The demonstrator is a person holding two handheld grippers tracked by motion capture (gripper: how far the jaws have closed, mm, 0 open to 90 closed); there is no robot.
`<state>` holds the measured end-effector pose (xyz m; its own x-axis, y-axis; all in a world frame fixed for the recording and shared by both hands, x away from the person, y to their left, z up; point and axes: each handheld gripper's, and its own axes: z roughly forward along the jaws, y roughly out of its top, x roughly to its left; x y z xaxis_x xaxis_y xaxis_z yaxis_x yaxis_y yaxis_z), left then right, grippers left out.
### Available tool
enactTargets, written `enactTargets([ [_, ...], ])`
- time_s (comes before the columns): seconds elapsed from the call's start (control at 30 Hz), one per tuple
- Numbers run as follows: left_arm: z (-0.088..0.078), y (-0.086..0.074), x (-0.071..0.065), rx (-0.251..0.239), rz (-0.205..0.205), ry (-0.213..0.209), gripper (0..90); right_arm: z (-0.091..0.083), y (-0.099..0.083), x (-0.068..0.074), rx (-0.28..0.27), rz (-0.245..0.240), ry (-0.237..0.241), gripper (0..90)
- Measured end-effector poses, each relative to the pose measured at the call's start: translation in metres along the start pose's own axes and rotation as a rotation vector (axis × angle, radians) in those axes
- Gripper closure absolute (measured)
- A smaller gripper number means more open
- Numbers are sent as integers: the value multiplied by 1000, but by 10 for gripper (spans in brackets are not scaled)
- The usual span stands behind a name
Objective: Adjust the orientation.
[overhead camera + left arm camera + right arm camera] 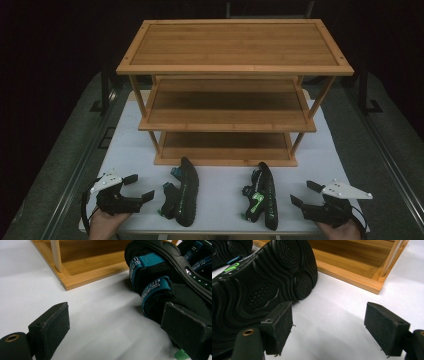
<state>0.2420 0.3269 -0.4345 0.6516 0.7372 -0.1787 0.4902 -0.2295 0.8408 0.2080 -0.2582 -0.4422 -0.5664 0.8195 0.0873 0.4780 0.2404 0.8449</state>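
Two claws (left (138,187), right (302,193)) gape empty beside two sandals (182,192) (263,195) before one three-tier rack (235,70).

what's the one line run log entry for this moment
left gripper: open, empty | right gripper: open, empty | sandals: teal-strapped, green-strapped, on sides on table | bamboo rack: empty
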Motion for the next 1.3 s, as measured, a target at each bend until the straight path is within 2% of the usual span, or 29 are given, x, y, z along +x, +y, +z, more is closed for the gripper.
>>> enactTargets([
  [0.23, -2, -1, 1, -2, -6, -1, 75, 0, 0, -2, 0, 9, 0, 224],
  [0.4, -1, 0, 0, -3, 4, -8, 75, -1, 0, -1, 1, 8, -3, 222],
  [0.47, -1, 0, -1, 2, 16, 3, 76, -3, 1, -1, -7, 9, -8, 222],
  [0.63, -4, -1, -1, -5, 11, -12, 79, -5, 5, 3, -20, 12, -11, 222],
  [0.7, -6, 0, -2, -21, 11, -14, 79, -5, 7, 5, -27, 7, -11, 222],
  [0.83, -8, 3, -4, -47, 3, -38, 81, -7, 11, 10, -30, -11, -2, 222],
  [0.97, -6, 5, -9, -43, 15, -49, 82, -10, 13, 12, -41, -10, 1, 222],
  [1.07, -4, 7, -14, -52, 17, -91, 131, -12, 16, 14, -53, -15, 1, 222],
  [1.3, 0, 13, -25, -56, 38, -117, 136, -15, 22, 18, -63, -25, -6, 223],
])
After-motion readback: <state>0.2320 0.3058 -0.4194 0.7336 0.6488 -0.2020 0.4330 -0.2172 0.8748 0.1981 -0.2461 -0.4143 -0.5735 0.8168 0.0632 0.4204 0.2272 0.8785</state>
